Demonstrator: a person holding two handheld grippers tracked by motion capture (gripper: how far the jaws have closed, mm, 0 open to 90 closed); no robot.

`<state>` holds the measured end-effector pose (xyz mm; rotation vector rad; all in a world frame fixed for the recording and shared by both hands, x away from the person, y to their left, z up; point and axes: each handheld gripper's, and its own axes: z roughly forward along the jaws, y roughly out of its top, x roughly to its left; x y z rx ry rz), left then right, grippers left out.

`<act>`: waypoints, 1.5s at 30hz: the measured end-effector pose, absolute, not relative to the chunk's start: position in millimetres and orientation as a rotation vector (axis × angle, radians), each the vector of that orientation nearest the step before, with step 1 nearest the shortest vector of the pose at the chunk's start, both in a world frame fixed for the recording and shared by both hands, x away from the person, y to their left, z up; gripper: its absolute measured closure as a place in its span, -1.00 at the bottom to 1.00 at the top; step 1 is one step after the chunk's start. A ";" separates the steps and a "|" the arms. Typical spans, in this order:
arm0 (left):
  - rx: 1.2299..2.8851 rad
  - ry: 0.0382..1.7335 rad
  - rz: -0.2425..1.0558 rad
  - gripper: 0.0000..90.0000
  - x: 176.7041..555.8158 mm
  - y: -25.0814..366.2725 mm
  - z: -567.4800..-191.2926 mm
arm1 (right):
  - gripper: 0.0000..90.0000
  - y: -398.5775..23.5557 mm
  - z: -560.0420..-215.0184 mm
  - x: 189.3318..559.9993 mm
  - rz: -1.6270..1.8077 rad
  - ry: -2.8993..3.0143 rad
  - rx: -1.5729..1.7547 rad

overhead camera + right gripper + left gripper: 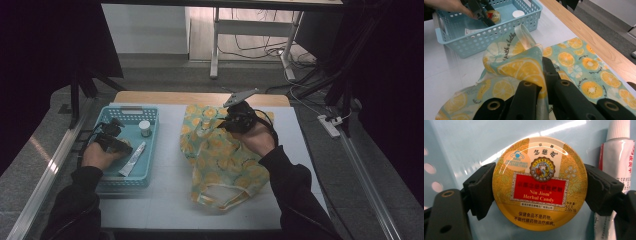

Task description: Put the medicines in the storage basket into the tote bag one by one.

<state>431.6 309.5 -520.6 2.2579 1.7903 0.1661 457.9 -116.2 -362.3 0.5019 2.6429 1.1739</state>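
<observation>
In the left gripper view a round yellow herbal candy tin (pixel 539 182) lies on the floor of the blue basket (pixel 461 145). My left gripper (pixel 539 192) has its black pads pressed against the tin's two sides. From above, that gripper (pixel 119 144) sits low inside the basket (pixel 150 112). An orange-slice print fabric bag (pixel 225 165) lies spread over the middle of the table. My right gripper (pixel 543 75) is shut on a raised fold of the bag (pixel 579 65) near its far end, and the high view shows the same gripper (pixel 227 124) at that spot.
A white tube (pixel 133 159) and a small white-capped jar (pixel 145 128) also lie in the basket; the tube (pixel 617 170) is just right of the tin. The white mat (pixel 170 200) ends at a wooden strip (pixel 200 97) at the back. Cables and a power strip (pixel 330 125) lie on the floor.
</observation>
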 end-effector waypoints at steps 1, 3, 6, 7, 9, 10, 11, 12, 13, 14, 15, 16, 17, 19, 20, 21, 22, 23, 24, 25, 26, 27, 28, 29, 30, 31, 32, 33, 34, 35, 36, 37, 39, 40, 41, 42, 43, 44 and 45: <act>2.263 1.789 0.164 -0.56 431.8 309.0 -520.3 | 0.99 -116.2 -362.3 457.9 1.173 2.643 0.502; 2.261 1.788 0.156 -0.56 431.8 309.5 -519.8 | 0.99 -116.8 -362.1 457.9 1.175 2.641 0.503; 2.249 1.787 0.150 -0.55 431.7 310.7 -519.0 | 1.00 -118.3 -361.9 458.4 1.181 2.637 0.505; 2.239 1.781 0.149 -0.55 431.4 311.0 -518.1 | 0.99 -118.7 -361.8 458.6 1.181 2.636 0.506; 2.214 1.766 0.148 -0.55 430.6 312.3 -514.3 | 0.99 -119.5 -361.4 458.9 1.182 2.635 0.507; 2.203 1.757 0.153 -0.55 430.1 312.8 -512.0 | 1.00 -119.8 -361.4 459.1 1.183 2.634 0.507; 2.195 1.747 0.158 -0.55 429.6 313.2 -509.2 | 0.99 -119.8 -361.3 459.2 1.183 2.634 0.510; 2.187 1.738 0.160 -0.55 429.0 313.5 -506.1 | 0.99 -119.6 -361.4 459.5 1.184 2.633 0.510; 2.179 1.726 0.165 -0.55 428.0 313.5 -502.9 | 0.99 -119.3 -361.5 459.6 1.188 2.633 0.511; 2.169 1.712 0.167 -0.55 426.8 313.3 -499.5 | 1.00 -118.8 -361.6 459.5 1.188 2.634 0.511; 2.161 1.697 0.169 -0.55 425.4 312.9 -496.3 | 0.99 -118.3 -361.7 459.5 1.188 2.635 0.509; 2.156 1.681 0.172 -0.55 423.8 312.4 -492.9 | 0.99 -117.6 -361.8 459.3 1.189 2.637 0.510; 2.155 1.661 0.178 -0.55 422.0 311.7 -489.5 | 1.00 -117.0 -361.9 459.2 1.187 2.637 0.508; 2.145 1.628 0.180 -0.55 418.1 309.5 -484.1 | 0.99 -116.1 -362.3 459.2 1.187 2.639 0.506; 2.148 1.611 0.184 -0.55 416.0 308.6 -481.6 | 1.00 -115.7 -362.4 459.2 1.186 2.640 0.504; 2.152 1.593 0.188 -0.55 414.1 307.7 -479.2 | 0.99 -115.4 -362.7 459.3 1.186 2.641 0.503; 2.152 1.578 0.189 -0.55 412.1 306.7 -477.1 | 0.99 -115.1 -363.1 459.3 1.186 2.641 0.504; 2.154 1.561 0.186 -0.55 410.3 306.0 -475.3 | 0.99 -114.8 -363.5 459.5 1.185 2.642 0.505; 2.154 1.546 0.187 -0.55 408.5 305.4 -473.4 | 0.99 -114.5 -363.9 459.8 1.184 2.641 0.504; 2.153 1.535 0.189 -0.55 406.6 304.8 -471.7 | 0.99 -114.3 -364.2 459.8 1.184 2.642 0.505; 2.153 1.525 0.192 -0.55 404.7 304.2 -469.8 | 0.99 -114.2 -364.4 459.9 1.184 2.642 0.505; 2.155 1.510 0.194 -0.55 402.8 304.1 -467.6 | 0.99 -114.1 -364.6 459.9 1.184 2.642 0.506; 2.149 1.496 0.197 -0.55 400.7 303.3 -465.7 | 0.99 -114.0 -364.7 459.9 1.183 2.641 0.506; 2.148 1.481 0.197 -0.55 398.4 302.8 -463.4 | 0.99 -113.9 -364.7 460.0 1.183 2.642 0.506; 2.143 1.469 0.201 -0.55 396.2 302.0 -461.1 | 1.00 -113.8 -364.8 460.1 1.183 2.641 0.507; 2.145 1.455 0.202 -0.55 393.8 301.1 -458.7 | 0.99 -113.7 -364.9 460.1 1.183 2.641 0.507; 2.143 1.437 0.203 -0.55 391.5 299.9 -456.5 | 1.00 -113.5 -365.0 460.2 1.184 2.641 0.507; 2.133 1.423 0.203 -0.55 389.1 298.2 -454.5 | 1.00 -113.4 -365.2 460.3 1.182 2.641 0.506; 2.134 1.407 0.197 -0.55 386.9 296.5 -452.5 | 1.00 -113.2 -365.4 460.5 1.181 2.641 0.506; 2.137 1.392 0.199 -0.55 384.9 294.2 -450.6 | 0.99 -112.9 -365.7 460.5 1.182 2.642 0.508; 2.138 1.382 0.205 -0.55 382.8 291.4 -448.7 | 0.99 -112.6 -366.1 460.7 1.182 2.642 0.508; 2.148 1.367 0.206 -0.55 381.1 288.7 -446.8 | 1.00 -112.4 -366.4 461.0 1.182 2.641 0.508; 2.159 1.339 0.210 -0.55 377.8 282.5 -442.9 | 1.00 -111.9 -366.9 461.4 1.182 2.641 0.509; 2.157 1.330 0.209 -0.55 376.3 279.0 -441.1 | 1.00 -111.7 -367.1 461.4 1.181 2.643 0.512; 2.163 1.315 0.210 -0.55 374.9 276.0 -439.0 | 0.99 -111.4 -367.3 461.5 1.181 2.643 0.513; 2.163 1.305 0.211 -0.55 373.4 272.6 -437.2 | 1.00 -111.3 -367.4 461.6 1.181 2.643 0.513; 2.179 1.285 0.213 -0.55 372.1 270.0 -434.9 | 0.99 -111.1 -367.4 461.7 1.181 2.643 0.513; 2.184 1.270 0.215 -0.55 370.5 266.8 -433.0 | 0.99 -111.0 -367.4 461.9 1.181 2.642 0.513; 2.183 1.257 0.212 -0.55 369.0 263.6 -431.1 | 0.99 -111.0 -367.4 462.2 1.180 2.641 0.511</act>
